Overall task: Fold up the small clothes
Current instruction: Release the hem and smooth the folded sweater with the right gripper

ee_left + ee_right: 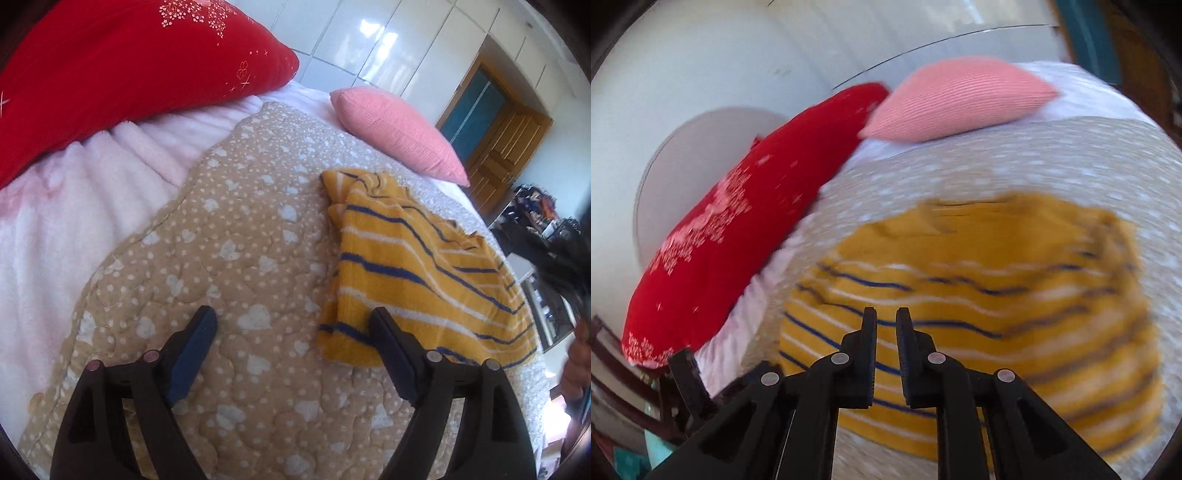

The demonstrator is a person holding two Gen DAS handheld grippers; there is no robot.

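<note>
Left wrist view: my left gripper (293,323) is spread wide and holds nothing. Its right finger (391,347) overlaps the near left edge of the yellow striped garment (417,273); whether it touches the cloth I cannot tell. The garment lies on the beige quilt (229,236), right of centre, already doubled over itself with a bunched end at the far side. A pink pillow (399,133) sits beyond it and a red pillow (129,66) lies far left over a pale fleece blanket (74,206).

Right wrist view: this picture is blurred. My right gripper (886,325) is nearly closed, a narrow gap between the fingers, with nothing visibly between them. It hangs over the near left part of the yellow striped garment (979,258). The red pillow (731,236) and pink pillow (960,99) lie far left and far.

Handling judgement: the fabric looks light, soft and limp, with a towel-like nap that should not slip. It will sag and drape when lifted. Pinch the stacked layers together at a near corner or along a folded edge, one gripper at each end.
</note>
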